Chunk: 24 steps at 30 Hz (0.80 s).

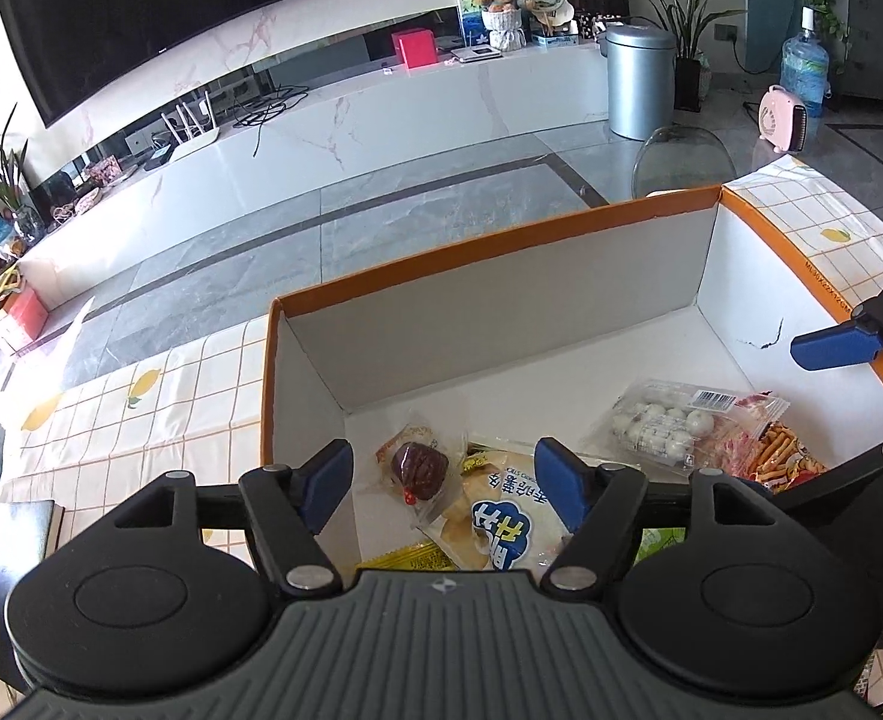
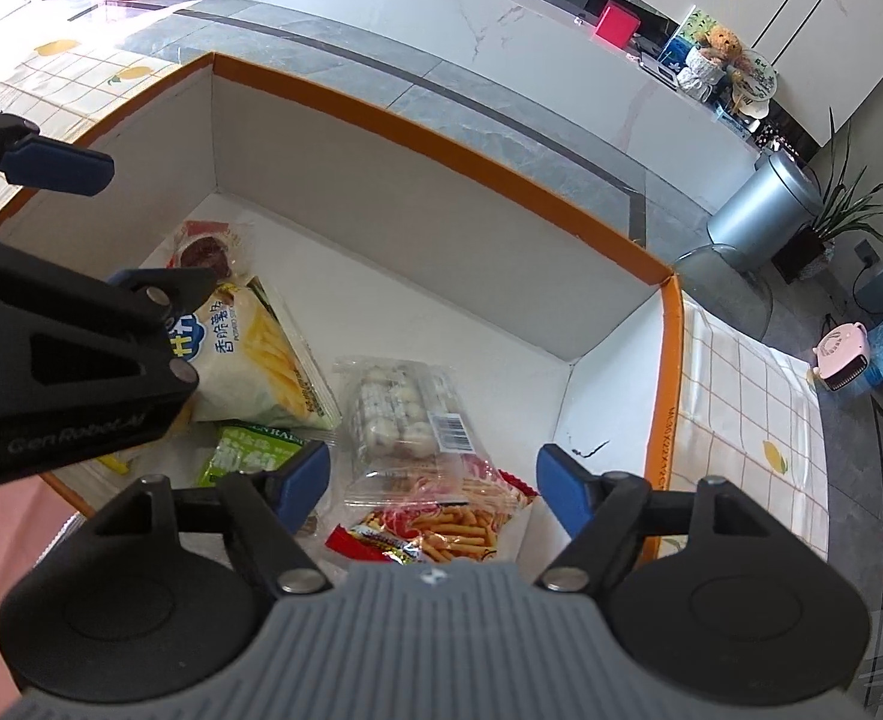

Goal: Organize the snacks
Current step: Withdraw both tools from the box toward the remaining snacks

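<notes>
An orange-rimmed cardboard box (image 1: 501, 246) with a white inside holds several snacks. In the left wrist view my left gripper (image 1: 447, 480) is open and empty above a clear pack with a dark brown snack (image 1: 419, 468) and a white potato-chip bag (image 1: 501, 531). A clear pack of white balls (image 1: 663, 423) and a red stick-snack bag (image 1: 777, 459) lie to the right. In the right wrist view my right gripper (image 2: 435, 483) is open and empty above the stick-snack bag (image 2: 441, 525) and the ball pack (image 2: 396, 414). The box (image 2: 441, 132), chip bag (image 2: 249, 360) and a green packet (image 2: 249, 456) show there too.
The box stands on a table with a white grid cloth with lemon prints (image 1: 141, 414). A dark book (image 1: 24, 531) lies at the left. Beyond are a grey tiled floor (image 1: 381, 198), a white TV bench (image 1: 321, 120), a metal bin (image 1: 639, 81) and a glass chair (image 1: 681, 159).
</notes>
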Tool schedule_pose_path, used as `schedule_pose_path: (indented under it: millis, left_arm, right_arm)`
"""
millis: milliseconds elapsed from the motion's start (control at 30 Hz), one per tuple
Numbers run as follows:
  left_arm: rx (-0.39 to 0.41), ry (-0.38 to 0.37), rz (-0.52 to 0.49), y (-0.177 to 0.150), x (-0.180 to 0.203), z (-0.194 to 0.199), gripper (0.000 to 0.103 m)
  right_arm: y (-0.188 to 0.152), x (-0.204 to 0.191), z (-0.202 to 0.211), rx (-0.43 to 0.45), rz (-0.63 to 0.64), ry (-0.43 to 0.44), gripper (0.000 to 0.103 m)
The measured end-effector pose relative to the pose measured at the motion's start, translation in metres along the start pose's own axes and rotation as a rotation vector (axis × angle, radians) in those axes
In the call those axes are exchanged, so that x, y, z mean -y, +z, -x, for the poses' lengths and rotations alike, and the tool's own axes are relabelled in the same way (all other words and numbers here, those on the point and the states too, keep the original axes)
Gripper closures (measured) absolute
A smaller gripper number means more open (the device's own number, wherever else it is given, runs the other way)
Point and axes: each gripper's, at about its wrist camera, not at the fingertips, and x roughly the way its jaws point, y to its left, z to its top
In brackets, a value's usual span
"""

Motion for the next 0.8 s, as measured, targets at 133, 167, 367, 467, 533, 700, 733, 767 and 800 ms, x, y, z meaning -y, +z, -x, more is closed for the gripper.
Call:
schedule_pose_path:
  millis: [133, 167, 367, 467, 533, 700, 733, 767, 800]
  left_arm:
    - [0.008, 0.000, -0.004, -0.002, 0.000, 0.011, 0.021]
    - [0.009, -0.003, 0.000, -0.002, 0.000, 0.014, 0.021]
    - [0.028, -0.037, 0.034, -0.008, 0.000, 0.035, 0.021]
    - [0.044, -0.053, 0.041, -0.013, 0.002, 0.049, 0.021]
    - [0.055, -0.065, 0.044, -0.016, 0.003, 0.057, 0.021]
    - [0.071, -0.093, 0.051, -0.027, 0.010, 0.077, 0.021]
    - [0.073, -0.096, 0.052, -0.029, 0.011, 0.080, 0.021]
    - [0.075, -0.098, 0.053, -0.031, 0.011, 0.083, 0.021]
    - [0.080, -0.102, 0.059, -0.035, 0.012, 0.087, 0.020]
  right_arm:
    - [-0.002, 0.003, 0.012, 0.000, -0.022, 0.012, 0.029]
    - [-0.004, 0.003, 0.015, 0.003, -0.029, 0.012, 0.030]
    - [-0.014, 0.005, 0.041, 0.050, -0.062, 0.021, 0.029]
    - [-0.022, 0.005, 0.054, 0.076, -0.082, 0.027, 0.029]
    - [-0.029, 0.005, 0.062, 0.095, -0.101, 0.034, 0.029]
    - [-0.047, 0.007, 0.078, 0.122, -0.151, 0.042, 0.029]
    - [-0.051, 0.008, 0.081, 0.127, -0.163, 0.045, 0.029]
    - [-0.055, 0.009, 0.085, 0.135, -0.174, 0.045, 0.029]
    - [-0.060, 0.010, 0.090, 0.144, -0.183, 0.045, 0.029]
